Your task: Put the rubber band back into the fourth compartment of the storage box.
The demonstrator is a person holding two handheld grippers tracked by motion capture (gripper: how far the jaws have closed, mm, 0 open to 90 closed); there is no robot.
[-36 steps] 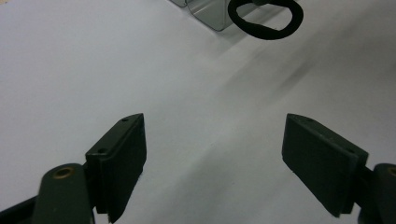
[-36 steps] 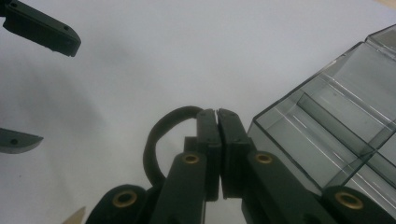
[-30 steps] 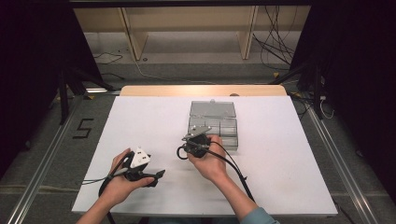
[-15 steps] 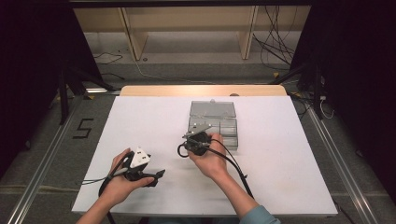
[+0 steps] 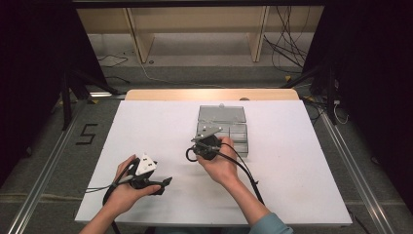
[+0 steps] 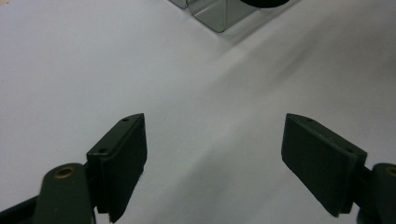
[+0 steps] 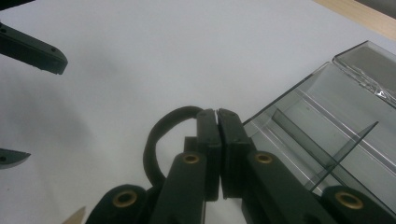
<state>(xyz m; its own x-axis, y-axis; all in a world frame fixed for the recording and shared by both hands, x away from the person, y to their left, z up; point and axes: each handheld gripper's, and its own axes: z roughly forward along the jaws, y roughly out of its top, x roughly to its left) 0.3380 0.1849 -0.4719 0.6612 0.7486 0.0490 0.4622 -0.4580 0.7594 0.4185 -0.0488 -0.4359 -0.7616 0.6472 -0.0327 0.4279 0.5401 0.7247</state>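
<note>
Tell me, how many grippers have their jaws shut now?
1. The right gripper, beside the clear box, has its jaws pressed together. The left gripper, over bare white table, is wide open.

One counter [image 5: 146, 126], white-topped. On it, one clear compartment box [image 5: 237, 130] with one lid [image 5: 221, 113] folded open on the far side of the box; inside the box, at least three dividers seen in the right gripper view, exact compartment count hard to tell. Two tools: left tool [image 5: 163, 183] near and to the left of the box, right tool [image 5: 199, 146] touching the box's near left corner. Two black jaws on each tool, four in all. One cable loop [image 7: 161, 135] beside the right tool's jaws. Two hands: left hand [image 5: 124, 187], right hand [image 5: 221, 163]. One painted "5" [image 5: 87, 133] on the floor, left of the box.
</note>
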